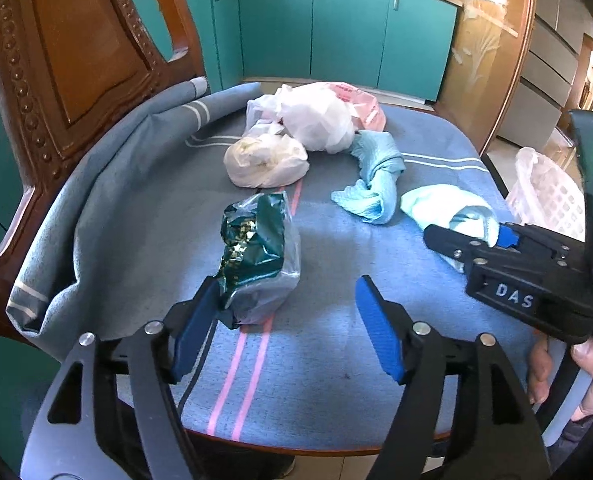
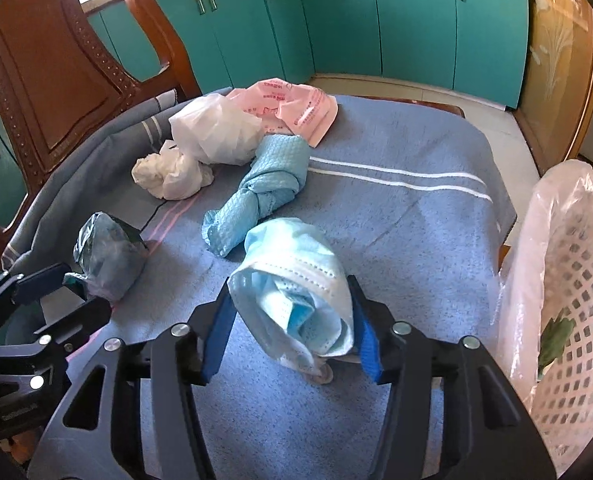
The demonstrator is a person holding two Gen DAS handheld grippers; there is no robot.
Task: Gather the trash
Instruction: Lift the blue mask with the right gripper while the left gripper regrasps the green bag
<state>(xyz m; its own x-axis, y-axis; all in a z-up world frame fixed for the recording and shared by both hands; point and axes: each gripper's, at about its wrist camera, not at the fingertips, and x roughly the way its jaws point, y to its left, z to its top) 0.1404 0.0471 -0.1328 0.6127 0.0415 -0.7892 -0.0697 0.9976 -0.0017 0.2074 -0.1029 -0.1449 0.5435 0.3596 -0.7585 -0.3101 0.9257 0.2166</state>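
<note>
1. Left gripper (image 1: 288, 320) jaws stood wide; the green packet (image 1: 256, 256) touched only one pad.
2. Right gripper (image 2: 292, 332) jaws flanked the mask (image 2: 292, 280) on the tabletop (image 2: 396, 220), grip unclear.
3. Basket (image 2: 568, 300) stood beside.

Blue striped cloth (image 2: 376, 216), pink bag (image 2: 296, 104), teal cabinets (image 2: 416, 24)

We see a carved wooden chair (image 1: 68, 60) at ten o'clock, teal cabinets (image 1: 348, 28) at twelve, and a blue striped cloth (image 2: 396, 216) covering the tabletop.
</note>
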